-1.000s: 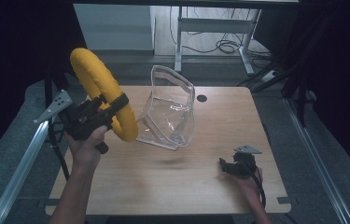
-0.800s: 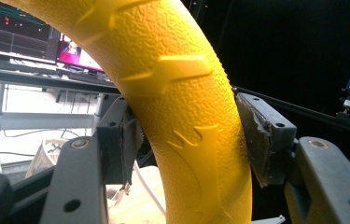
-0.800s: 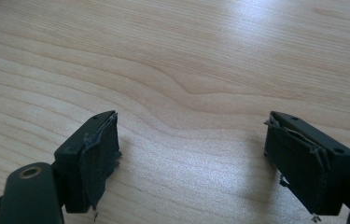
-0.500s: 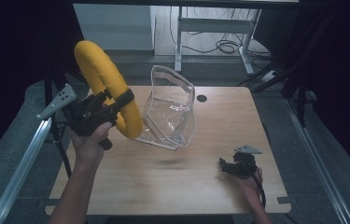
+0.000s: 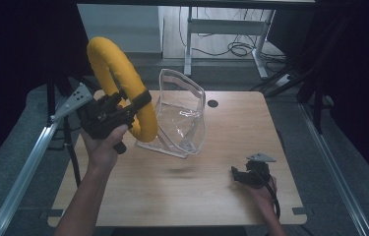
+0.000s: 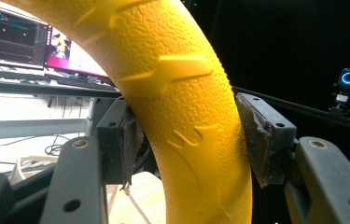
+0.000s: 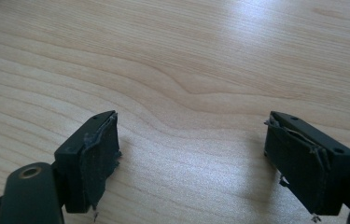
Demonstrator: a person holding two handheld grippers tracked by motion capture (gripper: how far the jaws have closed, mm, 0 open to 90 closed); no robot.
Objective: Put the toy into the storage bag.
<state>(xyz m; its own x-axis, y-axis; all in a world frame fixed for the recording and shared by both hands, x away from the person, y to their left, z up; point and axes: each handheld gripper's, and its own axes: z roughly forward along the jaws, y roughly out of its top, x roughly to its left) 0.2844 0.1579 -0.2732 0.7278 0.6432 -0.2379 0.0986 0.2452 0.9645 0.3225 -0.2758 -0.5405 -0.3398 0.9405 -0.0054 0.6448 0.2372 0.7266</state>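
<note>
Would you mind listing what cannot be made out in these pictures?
- Yellow ring, left gripper view: top and bottom cut off by the frame edges.
- Clear bag, high view: its left edge hidden behind the ring.
- Right hand-held gripper, high view: too small to read its jaws there.

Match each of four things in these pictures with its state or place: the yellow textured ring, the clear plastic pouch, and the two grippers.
Things:
1. yellow textured ring
2. clear plastic pouch
3. left gripper
4. right gripper

States:
A. jaws open over bare wood
B. standing on the wooden table, mouth open
C. clamped on the ring
D. held in the air

Pairs: 1-D, 2-B, 3-C, 4-A
</note>
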